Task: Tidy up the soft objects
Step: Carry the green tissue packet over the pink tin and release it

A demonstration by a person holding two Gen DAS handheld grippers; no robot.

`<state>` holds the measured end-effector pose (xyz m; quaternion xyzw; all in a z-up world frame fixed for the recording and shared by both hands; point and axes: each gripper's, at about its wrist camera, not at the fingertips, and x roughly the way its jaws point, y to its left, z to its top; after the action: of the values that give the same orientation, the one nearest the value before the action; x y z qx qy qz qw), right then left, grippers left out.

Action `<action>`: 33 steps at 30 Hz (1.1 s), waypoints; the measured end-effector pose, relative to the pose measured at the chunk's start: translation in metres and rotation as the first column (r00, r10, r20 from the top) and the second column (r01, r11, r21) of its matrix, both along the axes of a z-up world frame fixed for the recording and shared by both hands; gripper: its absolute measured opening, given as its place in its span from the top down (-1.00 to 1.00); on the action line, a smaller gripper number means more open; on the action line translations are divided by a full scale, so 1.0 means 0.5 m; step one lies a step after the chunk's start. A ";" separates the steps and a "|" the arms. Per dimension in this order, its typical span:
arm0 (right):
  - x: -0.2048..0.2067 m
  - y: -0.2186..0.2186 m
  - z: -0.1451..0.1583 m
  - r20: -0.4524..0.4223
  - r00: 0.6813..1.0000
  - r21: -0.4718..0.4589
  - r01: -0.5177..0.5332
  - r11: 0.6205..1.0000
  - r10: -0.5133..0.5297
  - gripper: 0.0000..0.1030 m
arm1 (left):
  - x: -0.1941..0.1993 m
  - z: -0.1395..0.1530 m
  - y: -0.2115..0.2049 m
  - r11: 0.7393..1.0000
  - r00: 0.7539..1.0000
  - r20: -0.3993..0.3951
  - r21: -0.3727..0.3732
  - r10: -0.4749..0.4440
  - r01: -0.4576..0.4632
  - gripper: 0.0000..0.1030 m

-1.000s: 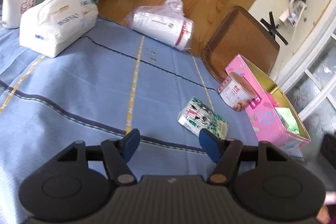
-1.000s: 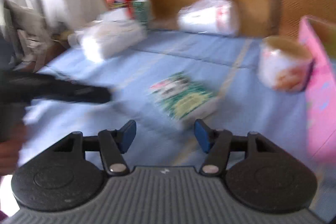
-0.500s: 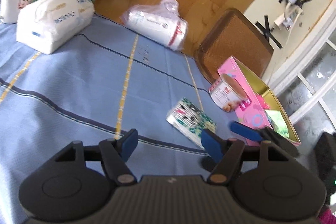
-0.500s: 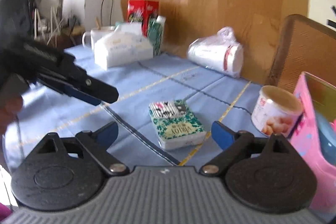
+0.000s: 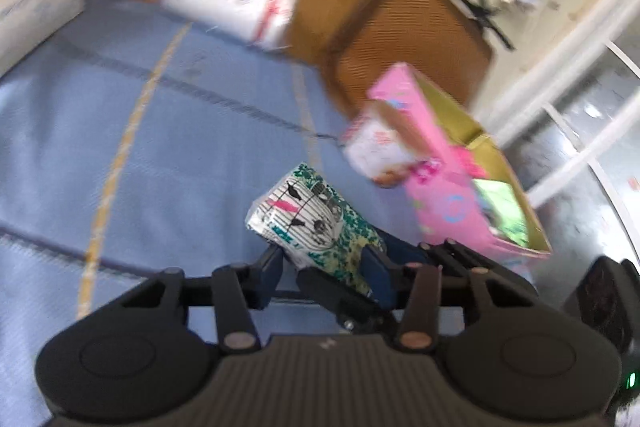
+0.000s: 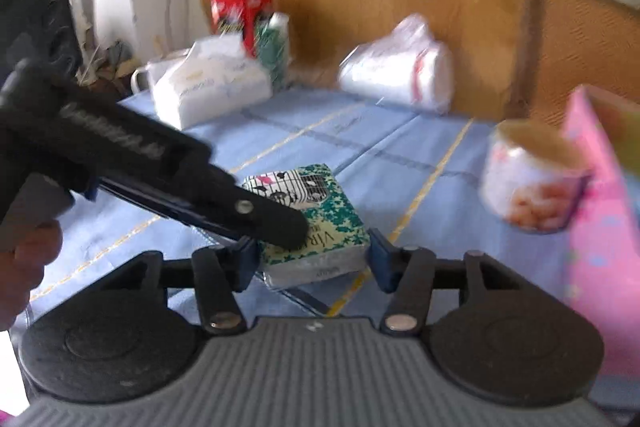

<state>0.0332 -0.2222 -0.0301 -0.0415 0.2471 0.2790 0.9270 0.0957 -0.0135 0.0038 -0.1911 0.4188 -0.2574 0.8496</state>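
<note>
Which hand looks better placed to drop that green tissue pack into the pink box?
Left, probably: the left claw is shut on the tissue pack, with the pink box just beyond. The right claw is only closing around it.

Open blue tabletop (image 5: 120, 147) fills the frame's left and centre; a pink box (image 5: 448, 195) and a tub (image 5: 376, 151) block the right; a wrapped roll (image 5: 236, 3) stands at the top.
</note>
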 end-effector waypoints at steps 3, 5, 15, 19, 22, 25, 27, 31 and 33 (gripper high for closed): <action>-0.054 -0.027 0.028 0.131 0.988 -0.021 0.079 0.997 -0.076 -0.12 | -0.016 0.053 -0.055 0.997 0.993 0.094 0.024 -0.069 0.067 0.15; -0.073 -0.063 0.050 0.184 0.973 0.009 0.140 0.990 -0.139 -0.12 | -0.017 0.088 -0.101 0.993 0.982 0.146 0.032 -0.118 0.115 0.15; -0.053 -0.259 0.090 0.295 0.862 0.041 0.420 0.906 -0.413 -0.12 | 0.043 0.147 -0.391 0.950 0.925 0.218 0.093 -0.311 0.297 0.14; -0.004 -0.336 0.069 0.267 0.805 0.045 0.538 0.842 -0.529 -0.13 | 0.070 0.138 -0.491 0.942 0.913 0.238 0.145 -0.330 0.303 0.08; 0.056 -0.373 0.046 0.257 0.757 0.000 0.622 0.783 -0.601 -0.16 | 0.097 0.120 -0.536 0.946 0.926 0.229 0.193 -0.300 0.259 0.08; 0.117 -0.420 0.023 0.178 0.717 -0.042 0.689 0.723 -0.674 -0.19 | 0.105 0.106 -0.529 0.955 0.944 0.199 0.195 -0.262 0.224 0.03; 0.106 -0.438 0.025 0.148 0.715 0.007 0.690 0.724 -0.683 -0.36 | 0.094 0.105 -0.512 0.955 0.942 0.212 0.203 -0.261 0.218 -0.10; 0.037 -0.441 0.038 0.186 0.711 0.098 0.674 0.733 -0.678 -0.46 | 0.061 0.112 -0.494 0.943 0.932 0.263 0.287 -0.248 0.170 -0.14; 0.013 -0.437 0.044 0.186 0.711 0.147 0.662 0.735 -0.678 -0.45 | 0.043 0.116 -0.484 0.937 0.928 0.269 0.303 -0.257 0.172 -0.14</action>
<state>0.0395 -0.4407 -0.0083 0.0517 0.1281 -0.0743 0.9876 0.1171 -0.2557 0.0619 0.0175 0.3331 -0.3156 0.8883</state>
